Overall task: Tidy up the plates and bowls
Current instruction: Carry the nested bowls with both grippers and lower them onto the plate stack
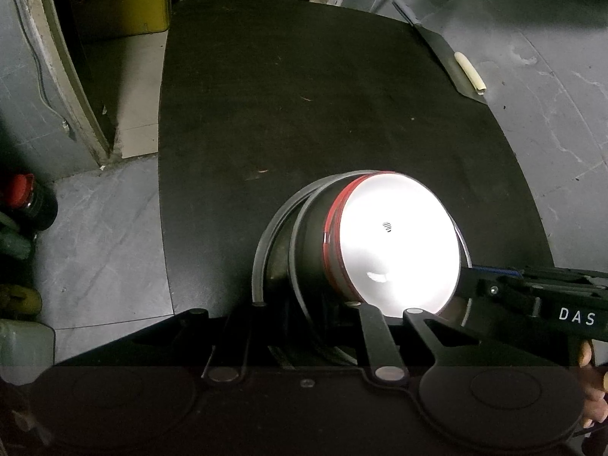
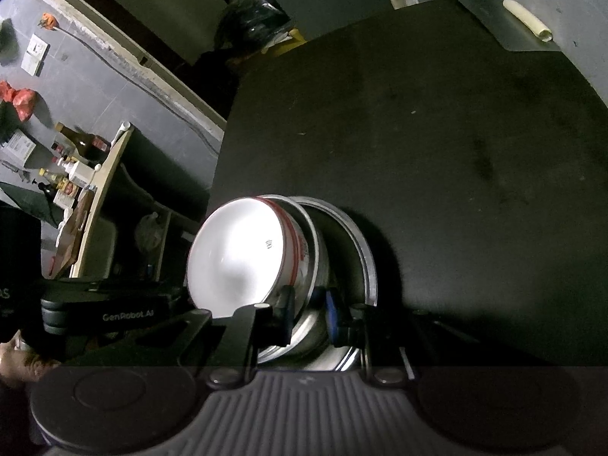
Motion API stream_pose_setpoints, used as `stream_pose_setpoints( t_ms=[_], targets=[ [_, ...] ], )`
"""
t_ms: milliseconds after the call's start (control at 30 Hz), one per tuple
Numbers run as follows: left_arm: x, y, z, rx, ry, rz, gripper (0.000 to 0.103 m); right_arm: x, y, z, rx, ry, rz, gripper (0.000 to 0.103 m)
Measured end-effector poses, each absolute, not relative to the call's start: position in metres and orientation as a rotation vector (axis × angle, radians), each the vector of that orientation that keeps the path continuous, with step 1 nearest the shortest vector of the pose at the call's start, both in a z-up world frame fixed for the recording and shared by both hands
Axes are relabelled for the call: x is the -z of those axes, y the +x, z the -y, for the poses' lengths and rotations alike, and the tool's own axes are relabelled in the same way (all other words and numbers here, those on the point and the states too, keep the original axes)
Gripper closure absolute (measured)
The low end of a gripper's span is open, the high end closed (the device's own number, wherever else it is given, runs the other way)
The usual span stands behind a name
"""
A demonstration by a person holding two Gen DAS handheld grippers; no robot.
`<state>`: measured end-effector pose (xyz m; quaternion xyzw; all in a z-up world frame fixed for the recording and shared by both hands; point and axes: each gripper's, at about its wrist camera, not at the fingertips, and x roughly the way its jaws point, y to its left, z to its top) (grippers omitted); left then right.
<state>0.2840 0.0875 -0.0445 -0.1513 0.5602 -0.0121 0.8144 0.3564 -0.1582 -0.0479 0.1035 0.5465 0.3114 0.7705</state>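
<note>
Above the dark desk (image 1: 304, 114), both tools pinch a nested stack: left tool (image 1: 383, 309) grips the white bowl (image 1: 399, 258), right tool (image 2: 309, 304) the metal bowl's (image 2: 323, 262) rim; setting it down squarely likely follows.

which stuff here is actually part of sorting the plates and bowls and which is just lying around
Part of the job:
white bowl with red band
metal bowl under it
metal plate at the bottom
left gripper
right gripper

Lying about:
cream tube
yellow box
red-capped bottle
bottles on a shelf
</note>
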Motion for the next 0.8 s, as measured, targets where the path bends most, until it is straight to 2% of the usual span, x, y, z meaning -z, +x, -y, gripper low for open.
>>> stream_pose_setpoints(
  t_ms=[433,533,800],
  targets=[
    [0.044,0.284,-0.082,0.005,-0.295,-1.186,0.087,0.043,0.348,0.15,-0.656,0.166,-1.147,0.082],
    [0.041,0.283,-0.081,-0.016,-0.277,-1.175,0.082,0.042,0.346,0.15,-0.653,0.169,-1.14,0.081],
    [0.037,0.281,-0.078,-0.039,-0.257,-1.163,0.079,0.038,0.338,0.149,-0.646,0.157,-1.111,0.081]
  ],
)
